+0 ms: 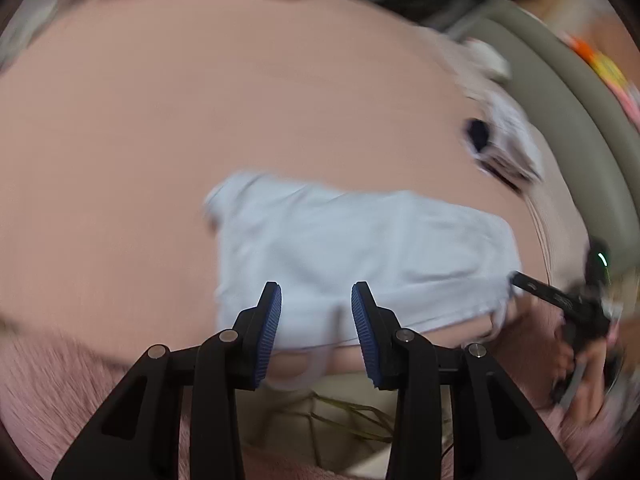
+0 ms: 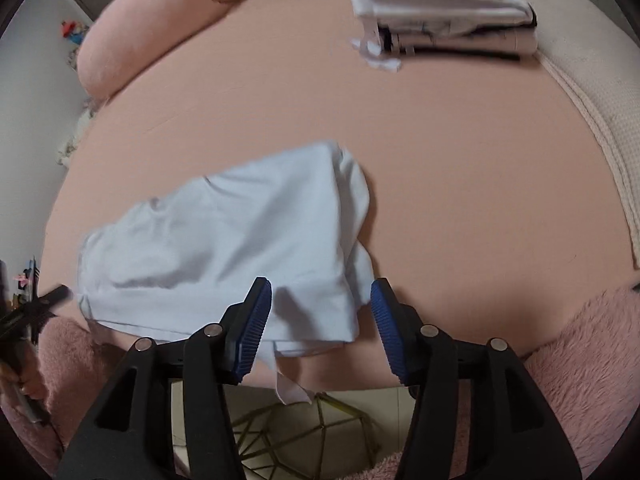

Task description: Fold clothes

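Both pairs of jaws stand parted with nothing between the blue ribbed pads. The left gripper (image 1: 316, 300), at lower centre of the left wrist view, hangs over the near hem of the pale blue garment (image 1: 360, 256); the right gripper (image 2: 321, 298), at lower centre of the right wrist view, hangs over the garment's right-hand near corner, with neither seen to press on the cloth. The pale blue garment (image 2: 240, 240) lies partly folded on the pink bed sheet (image 2: 460, 184), centre of both frames, its near edge at the mattress edge and a small white tag drooping below it. To do the next fold well, each gripper would best pinch one near corner through all layers, lift both evenly, and carry the edge over to the far one, so that the hems align and no crease is trapped. At upper right of the right wrist view sits a stack of folded clothes (image 2: 444, 8); at upper left, a pink pillow (image 2: 140, 36). Fluffy pink fabric (image 2: 580, 340) fills the lower corners. No brand, label text or other writing is legible; the left wrist view is motion-blurred.
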